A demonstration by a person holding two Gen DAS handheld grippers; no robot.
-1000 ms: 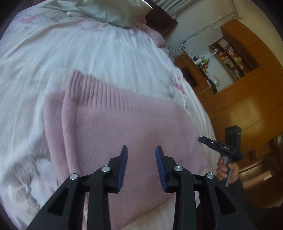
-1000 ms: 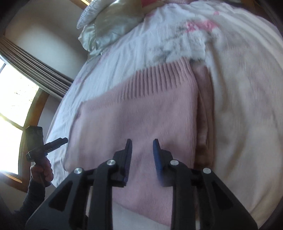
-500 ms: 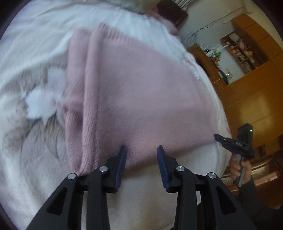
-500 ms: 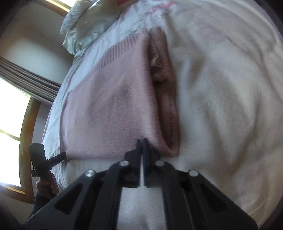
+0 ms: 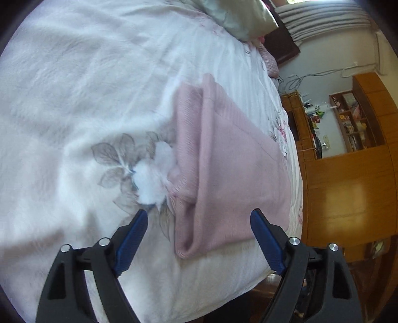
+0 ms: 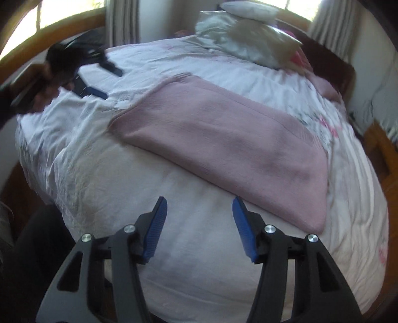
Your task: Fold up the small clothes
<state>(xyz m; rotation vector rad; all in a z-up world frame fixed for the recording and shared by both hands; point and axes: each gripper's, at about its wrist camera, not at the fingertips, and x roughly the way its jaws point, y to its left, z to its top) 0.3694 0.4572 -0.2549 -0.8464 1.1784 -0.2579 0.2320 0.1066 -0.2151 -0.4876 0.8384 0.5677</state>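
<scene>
White floral bedsheet (image 6: 104, 179), wrinkled; pink knit sweater (image 6: 223, 146) folded flat (ribbed hem); left gripper (image 5: 199, 223), right gripper (image 6: 199, 211) both spread, empty.

Pink knitted garments: one, a folded sweater (image 5: 238, 179) lying on the bed (image 5: 74, 99).
Beds: one, under a white floral cover.
Pillows: at least two at the head of the bed, a satin one (image 6: 248, 42) and a white one (image 6: 248, 7) behind it.
Grippers: two, the left gripper (image 5: 199, 232) and the right gripper (image 6: 199, 224).
Blue pads per gripper: two, one on each of the jaws.
Hands in view: one (image 6: 37, 87), blurred, on the left gripper's handle.
Wooden cabinets: one wall unit (image 5: 348, 186).
Open shelf niches in it: two.
</scene>
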